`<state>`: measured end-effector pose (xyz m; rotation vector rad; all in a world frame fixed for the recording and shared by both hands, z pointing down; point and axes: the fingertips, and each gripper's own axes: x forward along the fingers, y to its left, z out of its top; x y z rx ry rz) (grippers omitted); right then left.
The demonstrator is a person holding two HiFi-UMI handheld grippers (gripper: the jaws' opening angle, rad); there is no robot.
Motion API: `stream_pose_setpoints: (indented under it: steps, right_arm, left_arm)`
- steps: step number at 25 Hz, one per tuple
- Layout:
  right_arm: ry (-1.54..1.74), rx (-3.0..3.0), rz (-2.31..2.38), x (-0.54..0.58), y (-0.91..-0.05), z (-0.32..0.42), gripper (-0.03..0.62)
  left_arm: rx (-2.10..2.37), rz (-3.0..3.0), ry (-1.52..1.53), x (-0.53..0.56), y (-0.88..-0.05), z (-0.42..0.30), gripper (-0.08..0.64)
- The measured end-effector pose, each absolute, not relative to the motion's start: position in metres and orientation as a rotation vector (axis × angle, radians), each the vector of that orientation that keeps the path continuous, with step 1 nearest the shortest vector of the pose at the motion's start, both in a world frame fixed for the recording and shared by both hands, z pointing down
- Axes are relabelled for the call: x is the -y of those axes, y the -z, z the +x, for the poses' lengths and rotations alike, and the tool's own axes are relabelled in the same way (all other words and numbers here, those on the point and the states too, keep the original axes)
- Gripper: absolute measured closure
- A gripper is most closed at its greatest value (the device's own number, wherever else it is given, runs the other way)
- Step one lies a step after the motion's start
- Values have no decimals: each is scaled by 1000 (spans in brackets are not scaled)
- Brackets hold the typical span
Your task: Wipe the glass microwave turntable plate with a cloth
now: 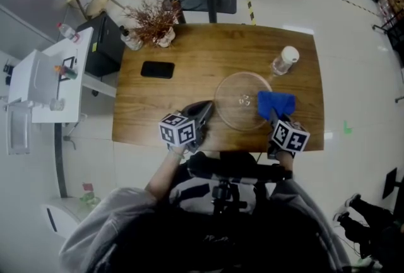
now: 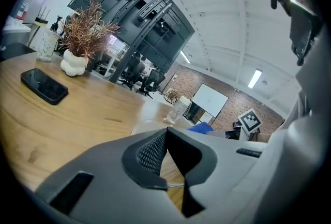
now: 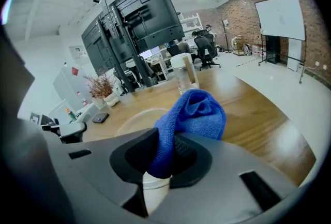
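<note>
Blue cloth (image 3: 194, 114) between right gripper (image 3: 161, 158) fingers (image 3: 136, 158), over glass plate (image 3: 136, 120) edge

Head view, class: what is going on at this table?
A person works two grippers. The right gripper is shut on a blue cloth at the right edge of the glass plate. The left gripper, jaws together, sits at the plate's left rim; whether it pinches the rim is unclear.
</note>
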<state>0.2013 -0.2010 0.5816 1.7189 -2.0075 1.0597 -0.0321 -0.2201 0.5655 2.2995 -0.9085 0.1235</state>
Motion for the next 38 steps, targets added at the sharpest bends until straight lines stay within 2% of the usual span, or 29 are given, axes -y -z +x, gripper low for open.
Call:
stream_pose_setpoints:
  steps: [11,15,23,38]
  right_arm:
    - [-848,2310,1124,187,-565,32,541]
    - [-716,2259,982,172,-586,13,541]
    - [-793,2197,1117,183,-596,53,541]
    - [-1081,1971,1611,158,-611,200,541]
  left_arm:
    - [924,2288,-117,216,-565,-34,560]
    - [951,2274,-110,215,-566,-41,560]
    - [989,2225,-98,217,-577,-53,560]
    - [895,2240,-131,223,-585,-27,560]
